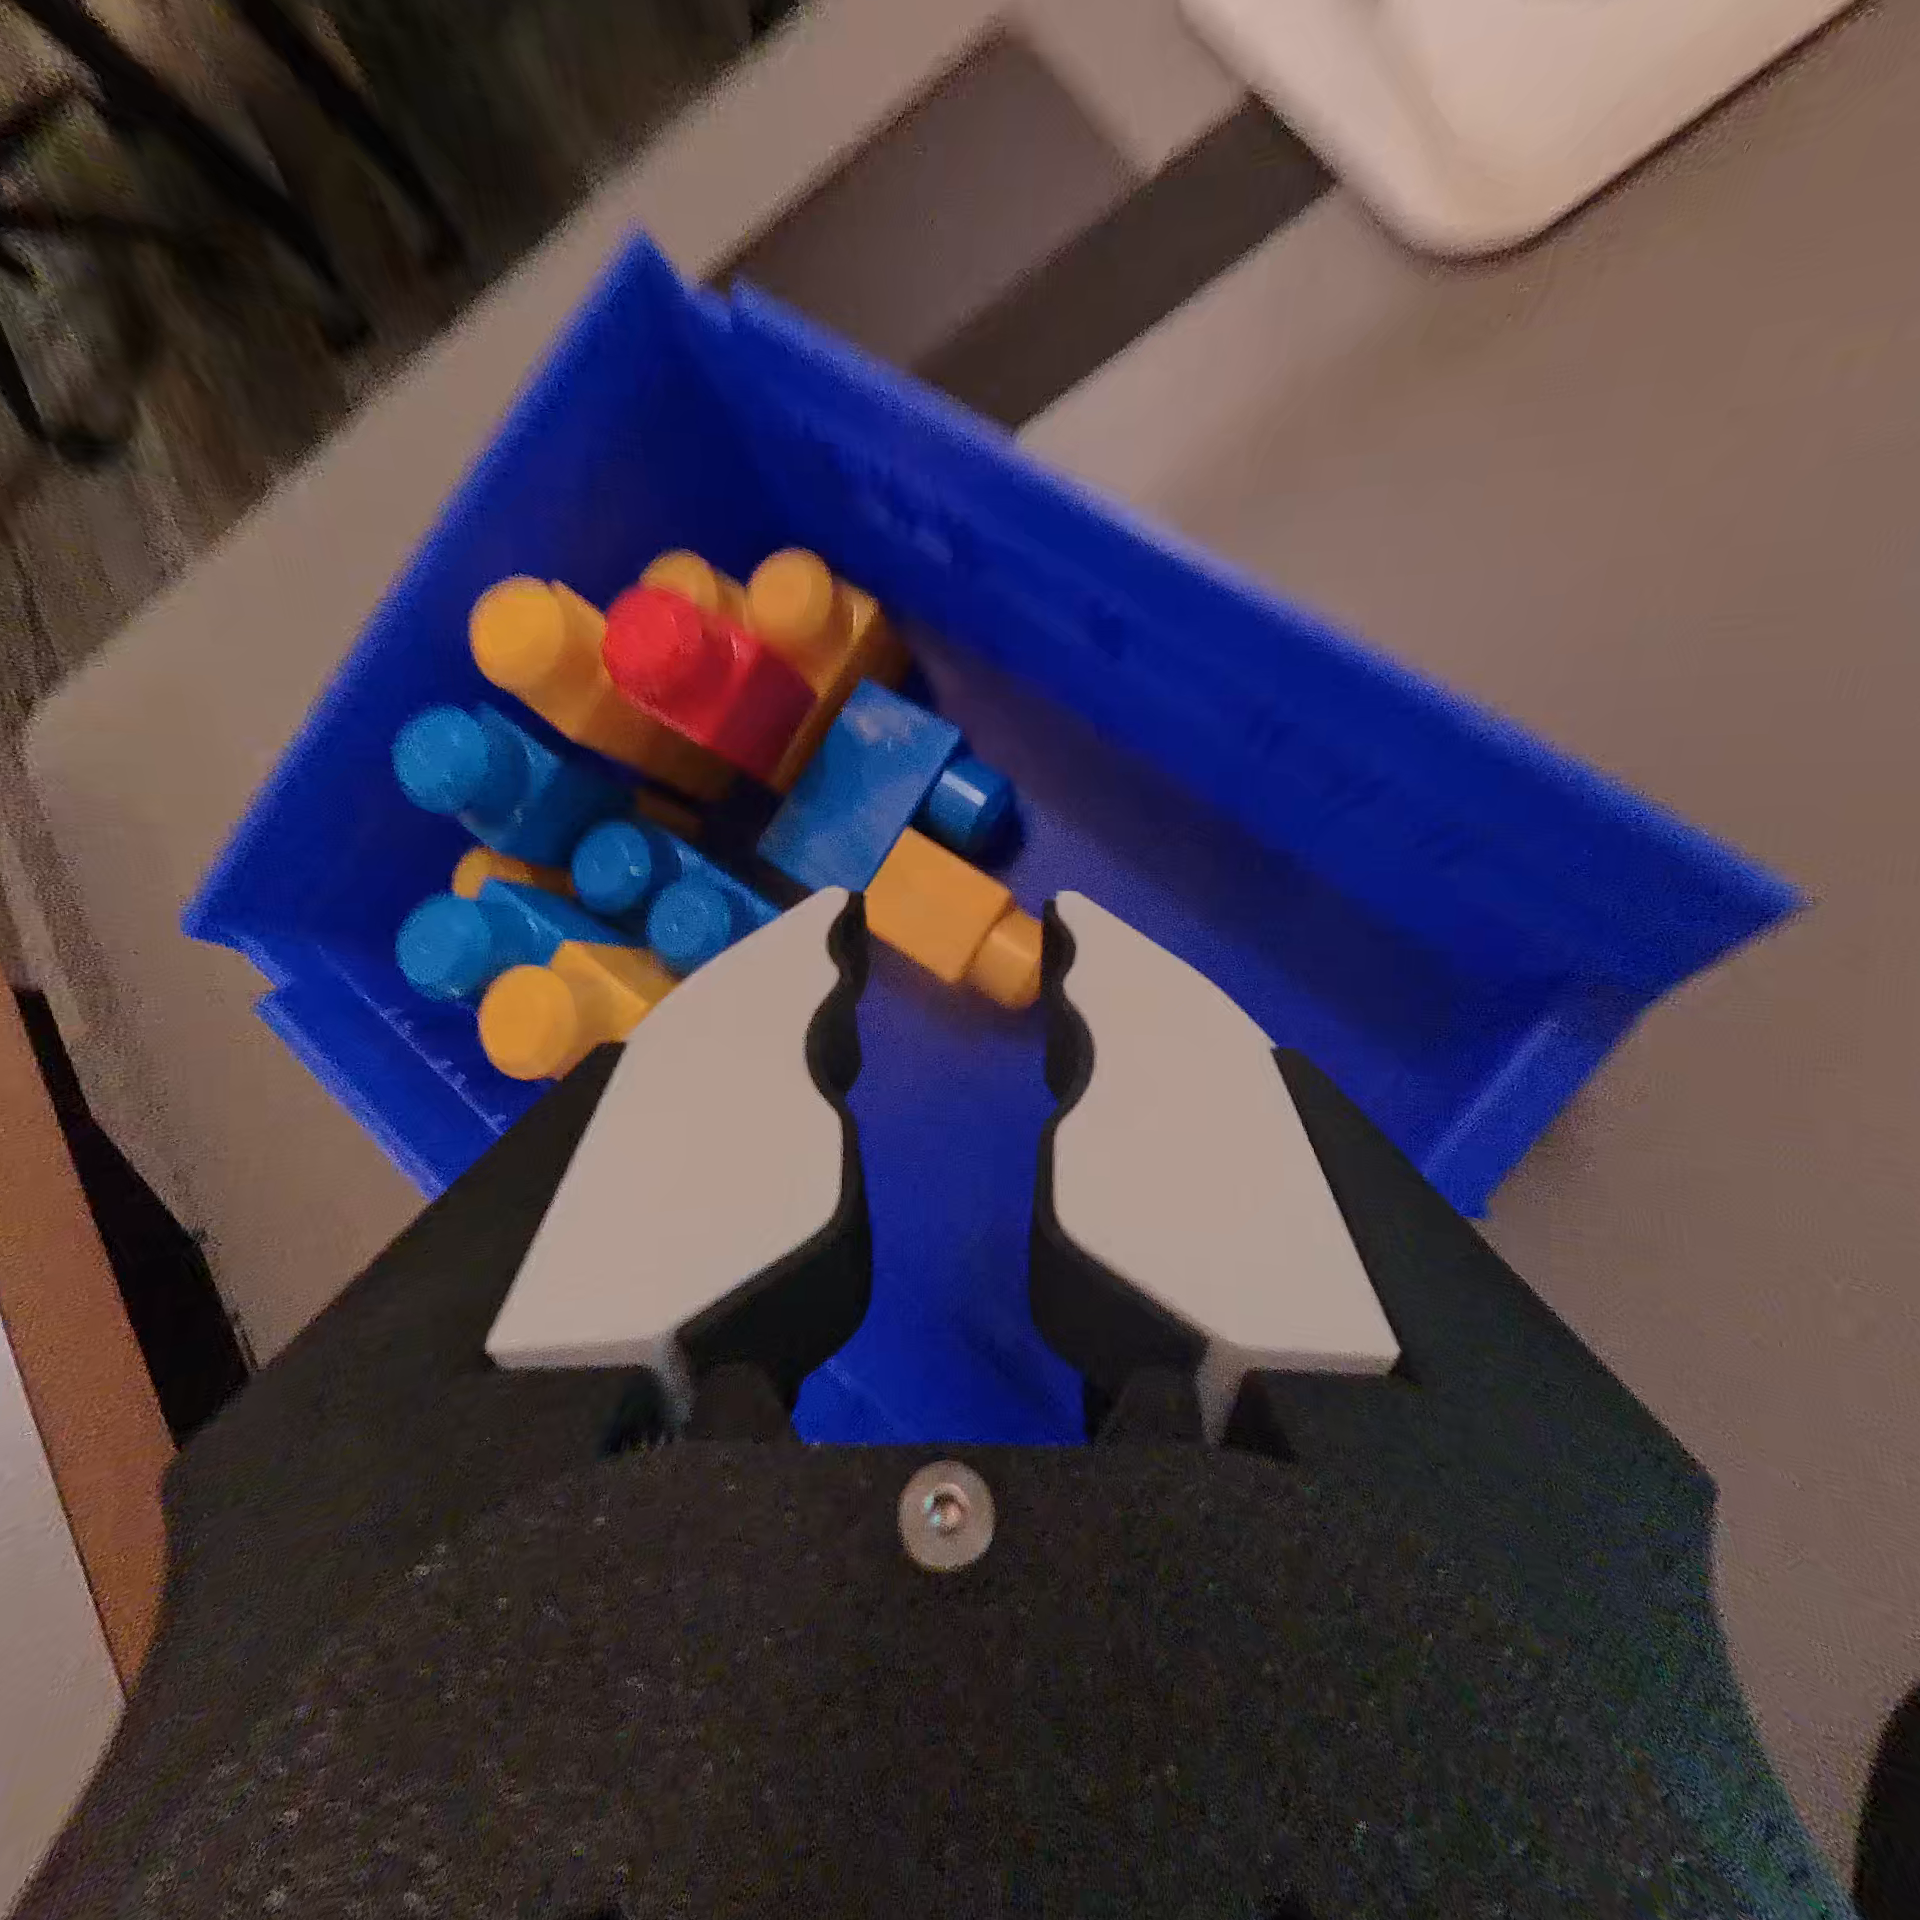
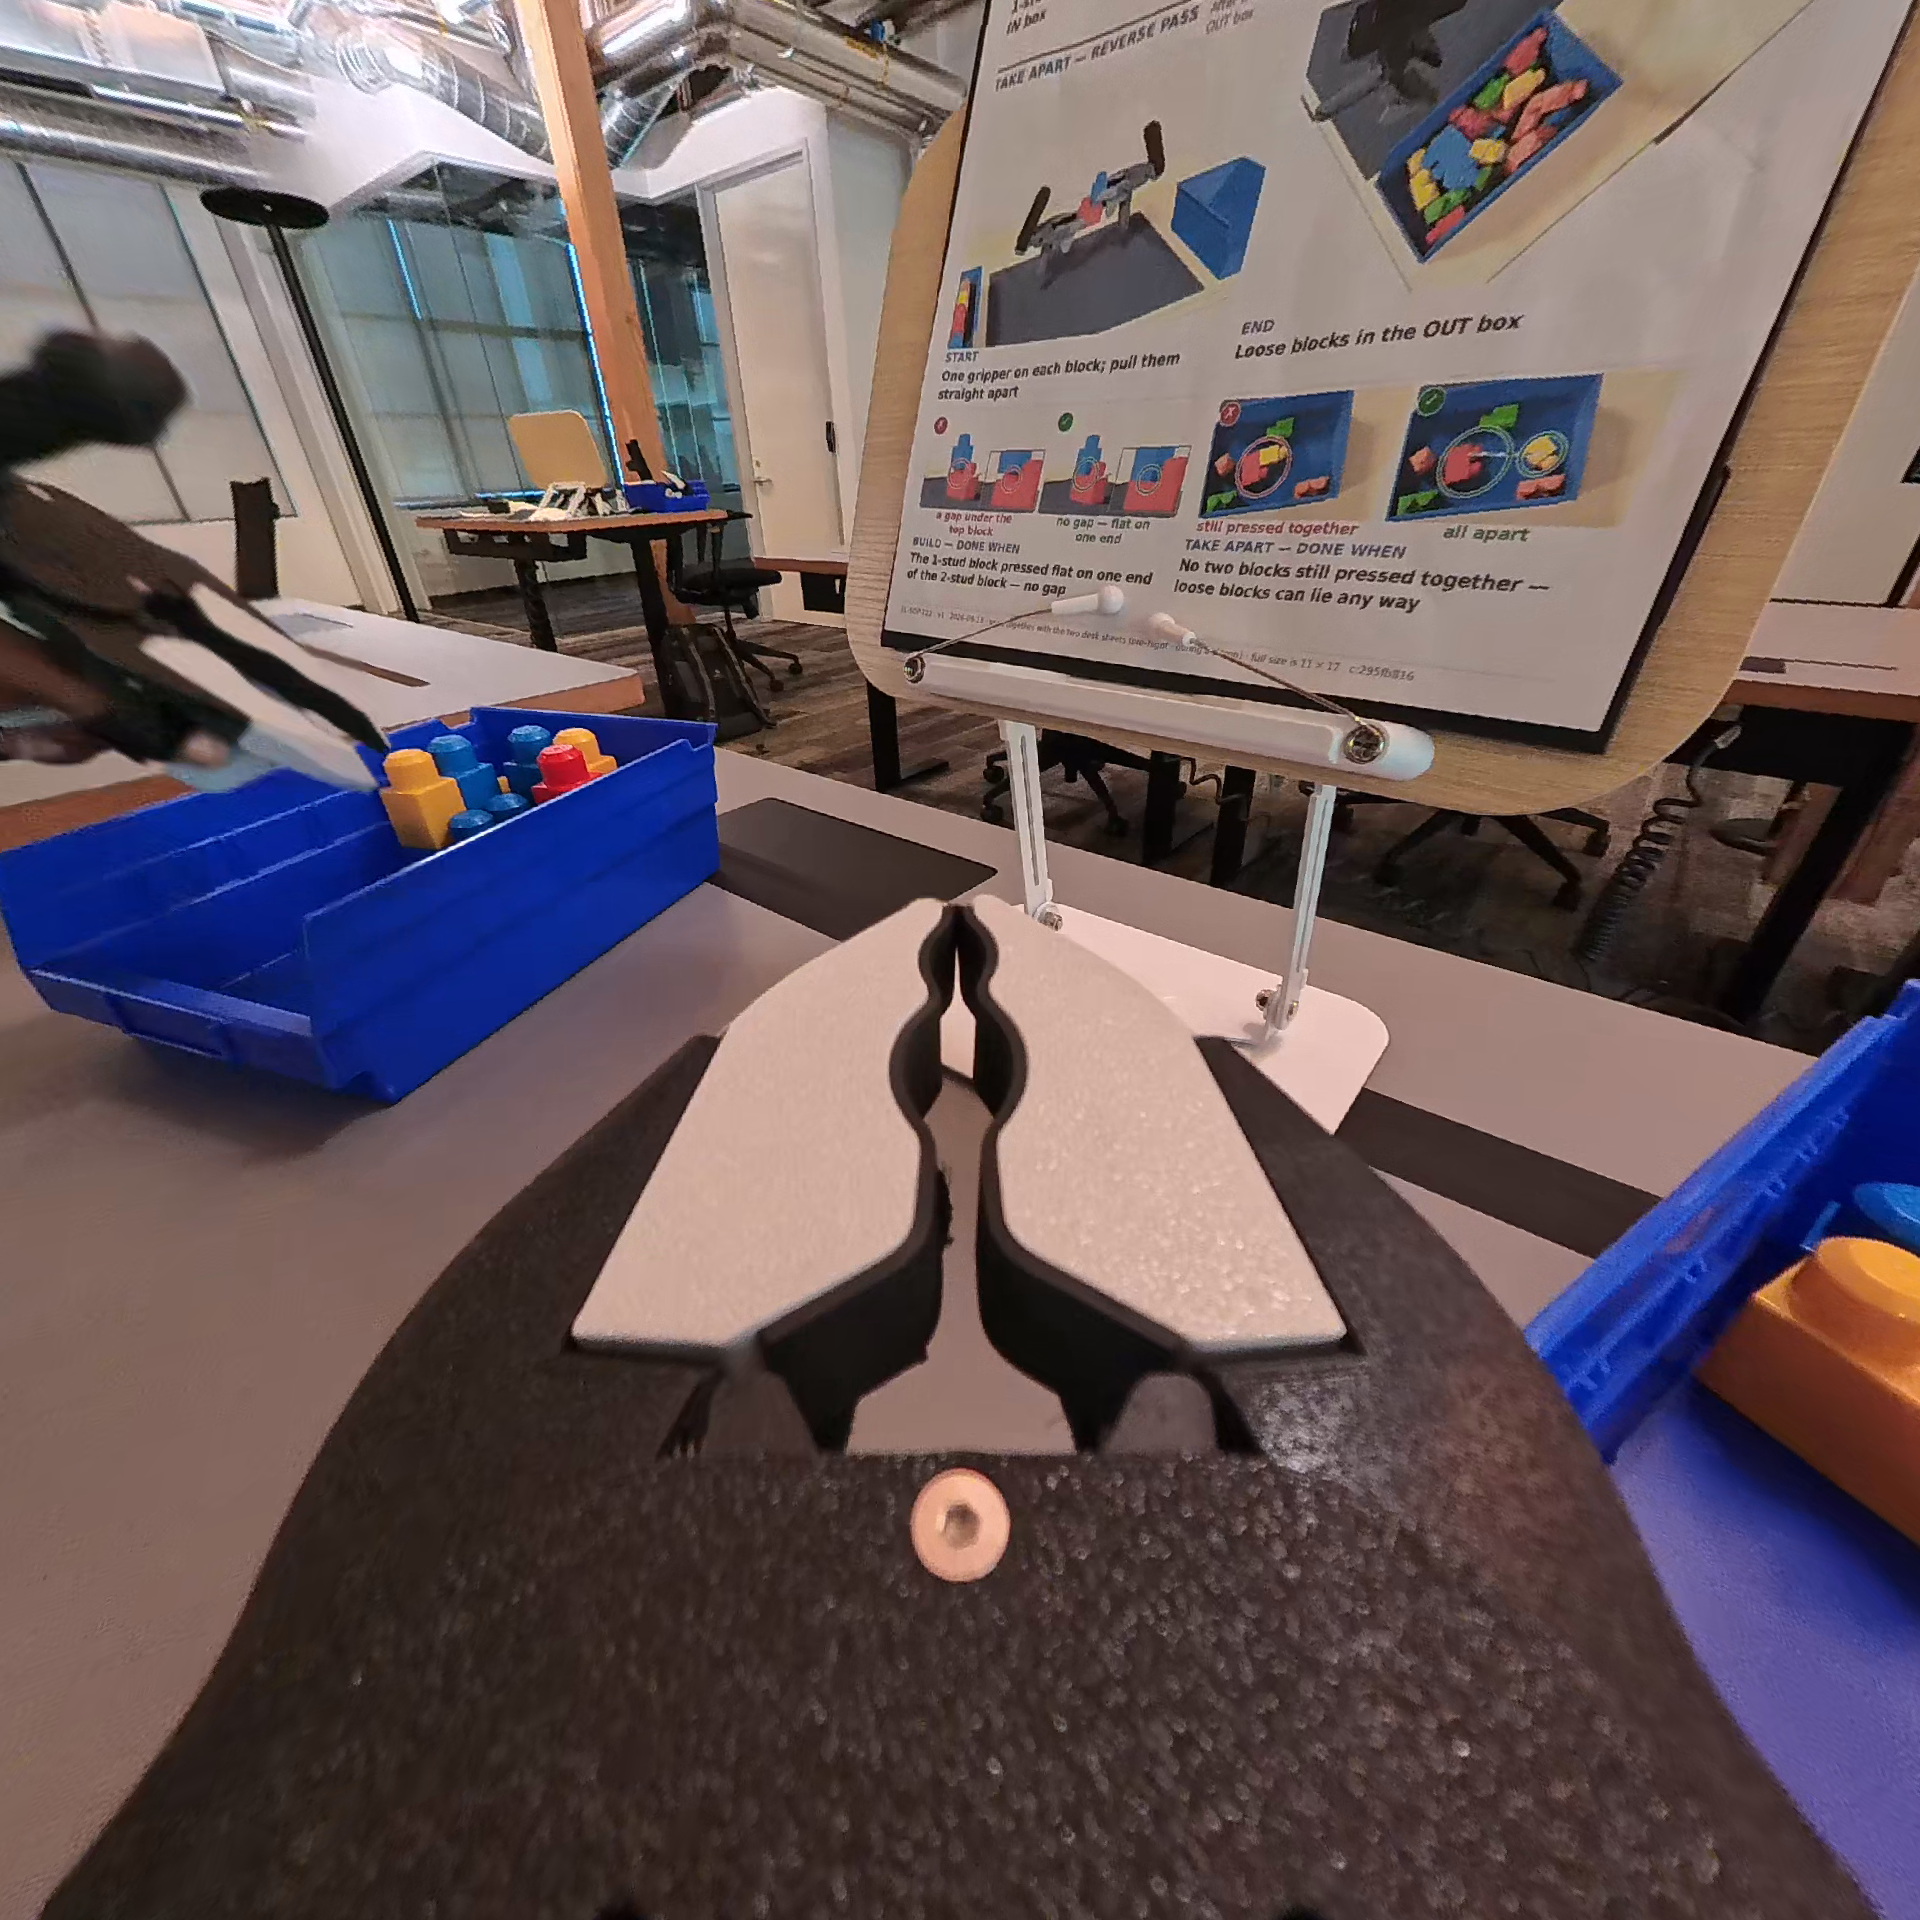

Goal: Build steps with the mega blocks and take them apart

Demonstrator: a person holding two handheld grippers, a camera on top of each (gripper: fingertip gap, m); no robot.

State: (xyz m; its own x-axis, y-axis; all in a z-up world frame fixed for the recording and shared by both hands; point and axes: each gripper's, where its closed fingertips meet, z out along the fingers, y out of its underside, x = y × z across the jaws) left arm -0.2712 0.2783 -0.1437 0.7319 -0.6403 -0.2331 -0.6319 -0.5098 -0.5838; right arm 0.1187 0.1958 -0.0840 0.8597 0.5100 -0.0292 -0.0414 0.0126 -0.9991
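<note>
Mega blocks point(image 1: 665, 790) lie heaped at one end of a blue bin point(image 1: 1299, 727) on the grey table point(image 2: 260, 1299); motion blur and overlap prevent a sure count, though one red block point(image 1: 707, 675) shows among several yellow and blue ones. Left gripper point(image 1: 951, 914) hangs over the bin, fingers spread, a yellow block point(image 1: 951, 930) lying past the tips. Right gripper point(image 2: 961, 920) has fingers pressed together, empty. A second blue bin point(image 2: 1704, 1257), cut off at the frame edge, shows one orange block point(image 2: 1829, 1371). An instruction sheet point(image 2: 1351, 364) stands behind.
</note>
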